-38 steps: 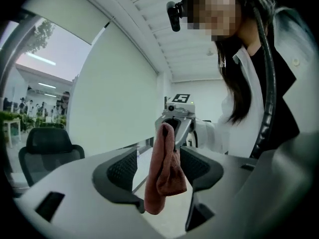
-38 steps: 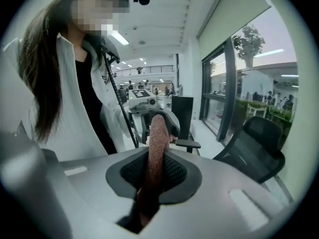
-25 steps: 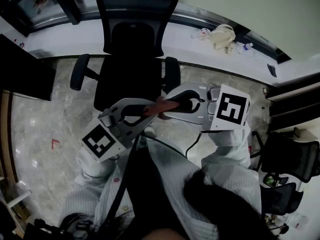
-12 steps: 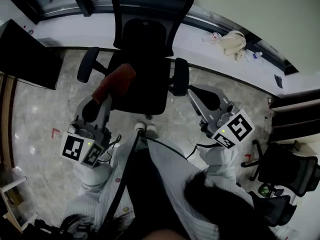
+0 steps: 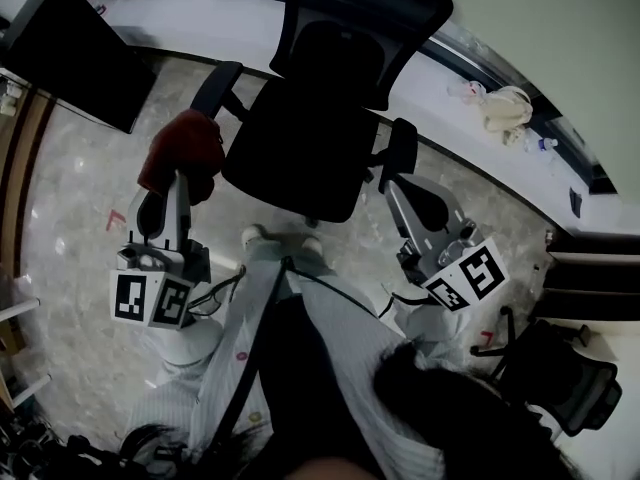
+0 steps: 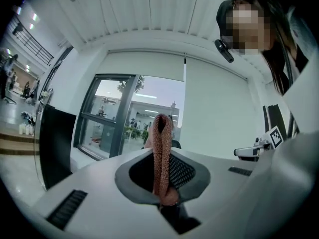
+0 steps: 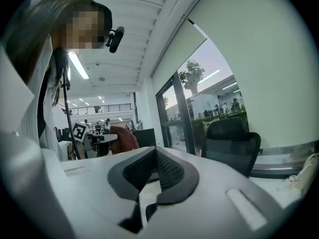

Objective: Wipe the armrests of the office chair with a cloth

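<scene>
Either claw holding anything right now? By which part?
Left claw is shut on the cloth, pinching a folded section; the rest bunches past the tips. Right claw is shut, empty.

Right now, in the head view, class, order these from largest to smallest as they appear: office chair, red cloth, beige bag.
1. office chair
2. red cloth
3. beige bag, though it lies farther from the camera.

Left hand-held gripper (image 5: 172,180) clamped — right (image 5: 398,190) closed
</scene>
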`<action>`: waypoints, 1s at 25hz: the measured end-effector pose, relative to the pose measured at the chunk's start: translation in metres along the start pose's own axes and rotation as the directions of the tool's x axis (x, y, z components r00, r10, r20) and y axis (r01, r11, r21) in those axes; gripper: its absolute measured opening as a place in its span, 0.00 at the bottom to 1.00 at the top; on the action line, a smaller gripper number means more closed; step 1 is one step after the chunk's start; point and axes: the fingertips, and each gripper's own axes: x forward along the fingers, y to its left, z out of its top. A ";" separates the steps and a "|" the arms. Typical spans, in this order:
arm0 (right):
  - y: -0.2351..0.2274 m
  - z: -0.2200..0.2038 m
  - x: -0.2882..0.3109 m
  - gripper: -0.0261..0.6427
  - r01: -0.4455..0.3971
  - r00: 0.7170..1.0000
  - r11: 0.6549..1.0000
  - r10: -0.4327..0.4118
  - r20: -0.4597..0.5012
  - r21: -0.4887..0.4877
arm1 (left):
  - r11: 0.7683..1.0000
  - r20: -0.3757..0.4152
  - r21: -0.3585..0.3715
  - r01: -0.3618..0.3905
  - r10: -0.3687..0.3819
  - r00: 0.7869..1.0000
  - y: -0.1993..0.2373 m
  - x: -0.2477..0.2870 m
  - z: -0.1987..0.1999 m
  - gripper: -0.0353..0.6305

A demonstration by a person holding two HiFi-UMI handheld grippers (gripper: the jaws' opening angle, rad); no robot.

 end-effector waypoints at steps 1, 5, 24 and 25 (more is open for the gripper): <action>0.003 -0.002 0.008 0.04 -0.001 1.000 1.000 0.001 -0.002 0.008 | 1.000 0.022 -0.016 -0.004 0.005 1.000 0.010 -0.002 0.003 0.10; 0.017 -0.012 0.051 0.04 0.016 0.999 1.000 -0.015 -0.038 0.008 | 0.999 0.063 -0.048 -0.003 0.006 0.998 0.058 0.001 0.007 0.10; 0.073 -0.064 0.329 0.04 0.354 0.935 0.917 -0.347 -0.073 0.184 | 0.911 -0.272 -0.033 0.411 -0.404 0.873 0.266 0.127 -0.030 0.10; 0.073 -0.071 0.332 0.04 0.358 0.934 0.913 -0.346 -0.092 0.194 | 0.906 -0.292 -0.044 0.421 -0.414 0.862 0.267 0.132 -0.041 0.10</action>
